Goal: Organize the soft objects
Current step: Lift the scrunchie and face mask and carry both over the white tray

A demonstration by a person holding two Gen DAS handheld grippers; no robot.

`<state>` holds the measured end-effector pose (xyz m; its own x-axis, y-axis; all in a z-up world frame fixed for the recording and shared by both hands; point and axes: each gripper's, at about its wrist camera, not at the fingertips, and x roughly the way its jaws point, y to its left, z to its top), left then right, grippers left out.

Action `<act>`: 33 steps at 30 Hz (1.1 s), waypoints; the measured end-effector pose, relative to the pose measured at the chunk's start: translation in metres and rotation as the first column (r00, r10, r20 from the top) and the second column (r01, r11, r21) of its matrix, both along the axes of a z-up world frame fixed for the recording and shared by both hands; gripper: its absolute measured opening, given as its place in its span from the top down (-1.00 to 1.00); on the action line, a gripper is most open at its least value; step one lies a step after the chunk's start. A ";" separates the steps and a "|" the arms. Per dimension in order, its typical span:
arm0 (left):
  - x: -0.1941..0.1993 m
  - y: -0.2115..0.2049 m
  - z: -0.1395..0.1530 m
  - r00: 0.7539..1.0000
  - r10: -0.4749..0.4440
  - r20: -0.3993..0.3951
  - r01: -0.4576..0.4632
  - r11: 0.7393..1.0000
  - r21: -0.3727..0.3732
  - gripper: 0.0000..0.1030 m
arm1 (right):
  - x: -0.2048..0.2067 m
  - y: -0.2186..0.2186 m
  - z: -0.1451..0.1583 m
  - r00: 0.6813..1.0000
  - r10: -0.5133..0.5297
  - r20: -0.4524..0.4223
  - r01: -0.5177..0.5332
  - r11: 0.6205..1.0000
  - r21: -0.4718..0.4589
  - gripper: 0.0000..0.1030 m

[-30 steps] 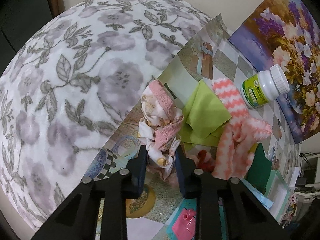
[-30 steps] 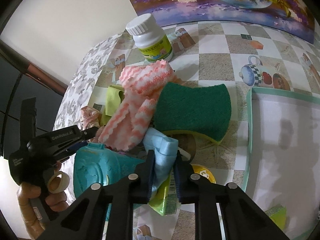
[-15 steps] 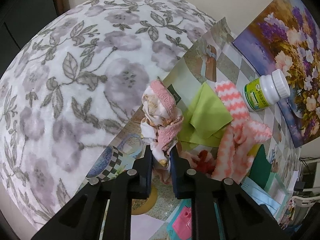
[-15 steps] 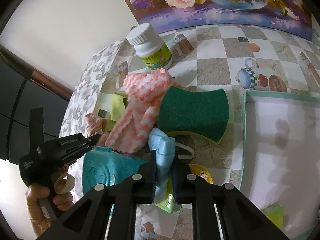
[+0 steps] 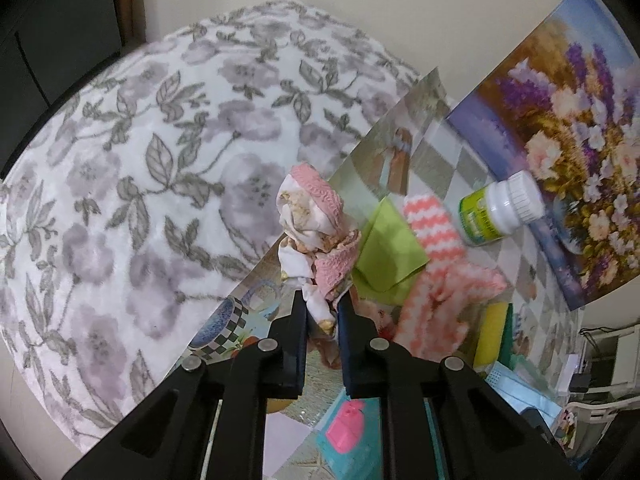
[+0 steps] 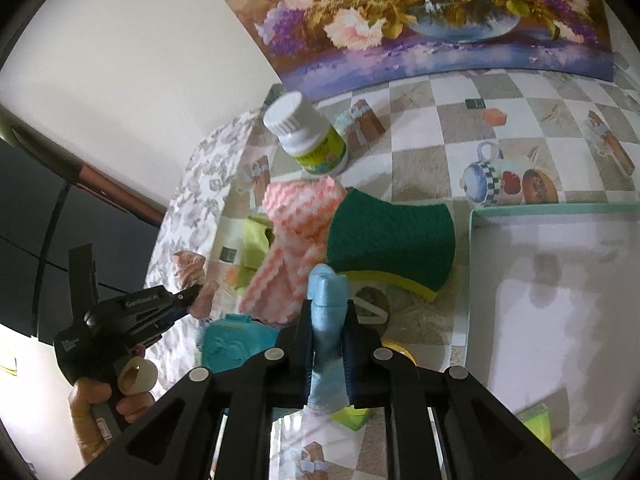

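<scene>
My left gripper (image 5: 322, 300) is shut on a pink and white patterned cloth (image 5: 316, 232) and holds it up above the table's left edge. It also shows in the right wrist view (image 6: 196, 294) with the cloth (image 6: 192, 272). My right gripper (image 6: 328, 308) is shut on a light blue cloth (image 6: 327, 312) lifted over the pile. On the table lie a pink and white zigzag cloth (image 6: 296, 236), a green sponge (image 6: 394, 240) and a lime green cloth (image 5: 386, 248).
A white pill bottle (image 6: 308, 136) stands behind the pile. A white tray with a green rim (image 6: 560, 280) lies at right. A teal plastic item (image 6: 228, 344) sits near front. A flower painting (image 6: 420, 20) leans on the wall. A floral blanket (image 5: 140, 200) lies left.
My left gripper has closed on the patterned cloth and raised it. My right gripper has lifted the blue cloth higher off the pile.
</scene>
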<state>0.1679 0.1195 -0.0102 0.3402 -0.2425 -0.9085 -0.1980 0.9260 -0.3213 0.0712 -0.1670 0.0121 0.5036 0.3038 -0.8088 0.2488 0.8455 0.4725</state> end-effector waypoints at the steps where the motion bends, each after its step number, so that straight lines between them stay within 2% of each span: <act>1: -0.001 0.000 0.006 1.000 0.002 0.011 -0.002 1.000 -0.001 0.73 | -0.001 -0.002 0.004 1.000 -0.004 0.010 0.004 1.000 0.006 0.74; 9: -0.016 0.001 0.065 0.990 0.017 0.139 -0.022 0.999 0.031 0.73 | -0.014 -0.021 0.052 0.990 -0.039 0.133 0.031 0.998 0.060 0.74; 14: -0.025 -0.003 0.093 0.978 0.009 0.210 -0.020 0.999 0.050 0.73 | -0.029 -0.033 0.092 0.968 -0.069 0.240 0.049 0.995 0.087 0.74; 18: -0.031 -0.011 0.108 0.970 -0.002 0.244 -0.010 0.999 0.050 0.73 | -0.040 -0.043 0.112 0.952 -0.091 0.291 0.062 0.992 0.107 0.74; 24: -0.041 -0.028 0.123 0.960 -0.039 0.279 0.018 0.997 0.077 0.73 | -0.052 -0.058 0.126 0.936 -0.121 0.331 0.083 0.988 0.128 0.74; 33: -0.048 -0.072 0.121 0.957 -0.119 0.264 0.094 0.990 0.106 0.73 | -0.064 -0.083 0.122 0.932 -0.195 0.307 0.164 0.979 0.122 0.74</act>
